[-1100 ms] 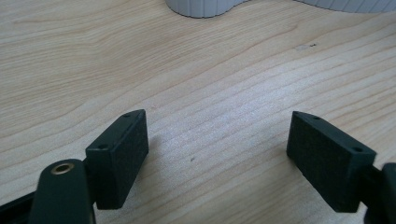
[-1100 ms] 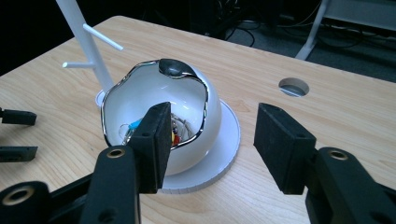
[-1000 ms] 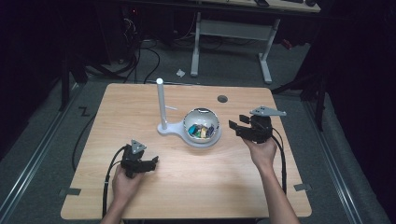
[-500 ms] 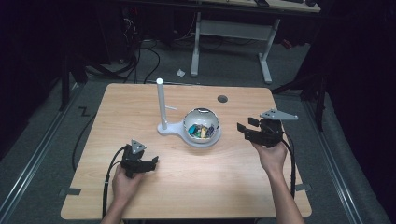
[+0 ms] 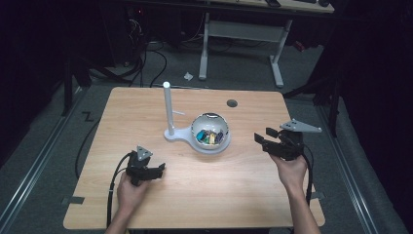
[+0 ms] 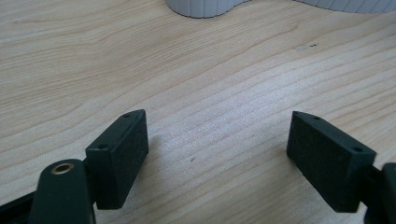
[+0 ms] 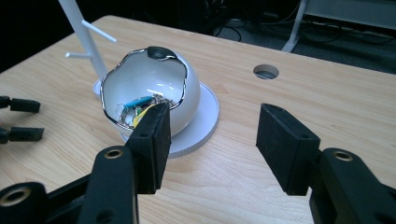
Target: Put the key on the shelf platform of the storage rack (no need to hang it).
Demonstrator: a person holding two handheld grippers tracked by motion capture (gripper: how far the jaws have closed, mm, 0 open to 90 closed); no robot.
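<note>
Left hand-held gripper [image 5: 157, 170]: jaws spread wide, nothing between them, held low over bare tabletop [image 5: 219, 190] in the near left quarter. In the left gripper view only wood grain lies between the pads [image 6: 119, 156], with the ribbed white base [image 6: 201, 7] at the top edge, well ahead.

Right hand-held gripper [image 5: 261, 140]: jaws likewise wide apart and empty, held above the tabletop near its right edge, pointing toward the centre. The grey plate [image 5: 300, 126] on top overhangs toward that edge. In the right gripper view its left pad [image 7: 154, 140] overlaps the bowl in line of sight; contact cannot be judged there, but the high view shows a clear gap.

Bowl [image 5: 210, 132]: white, round, wavy metal-edged opening, seated on the base's disc at mid-table, holding small coloured items [image 5: 209, 138]. A white post [image 5: 168, 109] with side pegs stands just left of it on the same base.

Open wood runs between both grippers along the near edge. A cable hole [image 5: 232, 103] sits near the far edge
</note>
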